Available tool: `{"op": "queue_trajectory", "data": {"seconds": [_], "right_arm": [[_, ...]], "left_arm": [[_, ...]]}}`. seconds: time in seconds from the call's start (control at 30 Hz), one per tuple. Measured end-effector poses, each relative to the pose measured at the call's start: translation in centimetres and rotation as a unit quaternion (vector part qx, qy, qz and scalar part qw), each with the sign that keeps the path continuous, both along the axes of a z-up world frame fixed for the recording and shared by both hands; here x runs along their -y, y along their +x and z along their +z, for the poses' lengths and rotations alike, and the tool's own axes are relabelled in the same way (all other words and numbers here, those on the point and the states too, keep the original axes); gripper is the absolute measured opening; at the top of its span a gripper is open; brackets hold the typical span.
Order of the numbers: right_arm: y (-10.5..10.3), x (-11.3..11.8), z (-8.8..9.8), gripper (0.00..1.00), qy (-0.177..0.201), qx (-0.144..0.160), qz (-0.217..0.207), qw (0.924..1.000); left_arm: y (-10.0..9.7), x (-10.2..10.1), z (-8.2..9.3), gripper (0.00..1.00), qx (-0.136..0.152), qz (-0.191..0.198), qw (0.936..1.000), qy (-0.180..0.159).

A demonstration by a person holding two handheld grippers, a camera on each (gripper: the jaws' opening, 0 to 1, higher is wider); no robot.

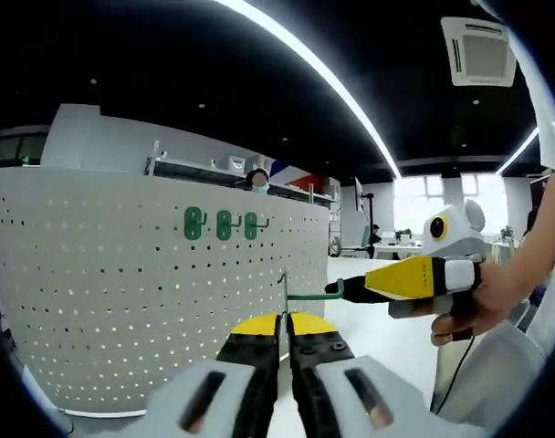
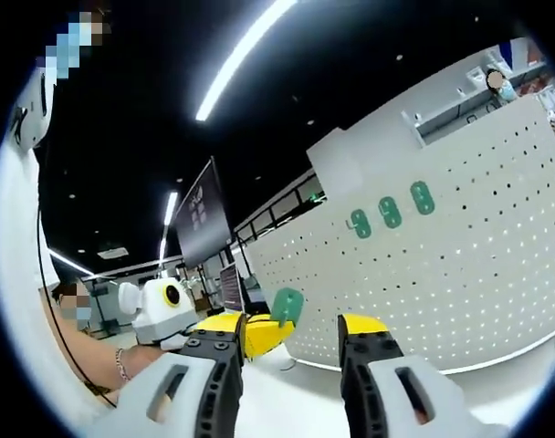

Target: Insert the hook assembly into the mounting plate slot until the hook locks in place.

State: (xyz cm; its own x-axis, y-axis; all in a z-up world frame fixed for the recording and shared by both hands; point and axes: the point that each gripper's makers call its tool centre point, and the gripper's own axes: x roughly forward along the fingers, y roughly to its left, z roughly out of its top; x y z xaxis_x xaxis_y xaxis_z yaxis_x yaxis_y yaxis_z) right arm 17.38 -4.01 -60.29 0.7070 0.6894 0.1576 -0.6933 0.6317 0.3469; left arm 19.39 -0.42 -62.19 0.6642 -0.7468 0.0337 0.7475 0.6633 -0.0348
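While left gripper [image 1: 284, 319] seemingly clamps the green hook [image 1: 314, 295], right gripper [image 2: 300, 326] agape, pegboard [image 1: 122, 292] beyond.

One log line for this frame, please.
left gripper shut on green hook | right gripper open beside it | pegboard bears three hooks | hook not inserted

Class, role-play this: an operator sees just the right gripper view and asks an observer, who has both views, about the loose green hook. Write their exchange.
Operator: I see the hook assembly ahead of me. What grips it?
Observer: In the left gripper view, the left gripper is shut on its plate, seen edge-on.
Operator: Where does its arm point?
Observer: Sideways from the plate, with its end at the tip of the right gripper.
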Motion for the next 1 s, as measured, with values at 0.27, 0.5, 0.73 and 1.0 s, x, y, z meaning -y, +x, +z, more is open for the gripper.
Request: {"op": "queue_trajectory", "data": {"seconds": [0.27,0.5,0.73,1.0], "right_arm": [[0.3,-1.0,0.2,0.25,0.005,-0.007,0.007,0.9999],[0.9,-1.5,-0.2,0.16,0.012,-0.034,0.011,0.9993],[1.0,-2.1,-0.4,0.08,0.02,-0.05,0.017,0.9984],[1.6,-2.4,-0.5,0.03,0.025,-0.061,0.01,0.9978]], "left_arm": [[-0.1,0.4,0.2,0.02,0.003,-0.001,1.0,0.0],[-0.2,0.2,0.2,0.02,0.007,0.002,1.0,0.003],[-0.3,0.3,0.1,0.02,0.008,0.003,1.0,0.004],[-0.4,0.6,0.1,0.02,0.01,0.005,0.9999,0.007]]}}
